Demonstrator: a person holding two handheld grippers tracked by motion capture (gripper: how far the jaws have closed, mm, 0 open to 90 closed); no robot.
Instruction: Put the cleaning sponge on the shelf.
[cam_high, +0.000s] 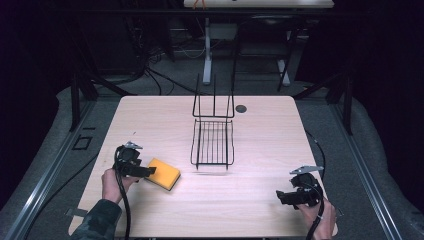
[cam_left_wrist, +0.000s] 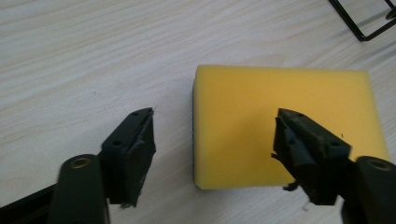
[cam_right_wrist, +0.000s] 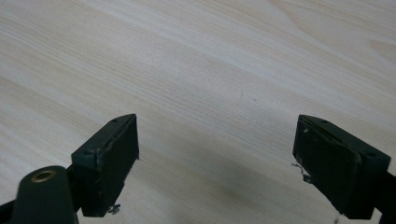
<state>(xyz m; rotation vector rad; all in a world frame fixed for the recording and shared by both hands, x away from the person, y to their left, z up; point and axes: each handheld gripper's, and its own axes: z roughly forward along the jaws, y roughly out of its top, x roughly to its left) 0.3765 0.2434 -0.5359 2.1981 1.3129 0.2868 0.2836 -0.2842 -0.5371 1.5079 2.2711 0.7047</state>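
Note:
A yellow sponge (cam_high: 164, 173) lies flat on the wooden table (cam_high: 260, 145), left of centre near the front. My left gripper (cam_high: 148, 171) is open at the sponge's left end. In the left gripper view the sponge (cam_left_wrist: 285, 126) lies under and between the spread jaws of the left gripper (cam_left_wrist: 214, 128); one jaw hangs over its top, the other over bare wood beside it. My right gripper (cam_high: 281, 196) stands open at the front right, and the right gripper (cam_right_wrist: 217, 135) holds nothing over bare wood.
A black wire rack (cam_high: 212, 130) with an upright back stands at the table's middle, just beyond the sponge; its corner (cam_left_wrist: 362, 21) shows in the left gripper view. A dark round hole (cam_high: 241, 108) sits behind the rack. Cables trail off the front edge.

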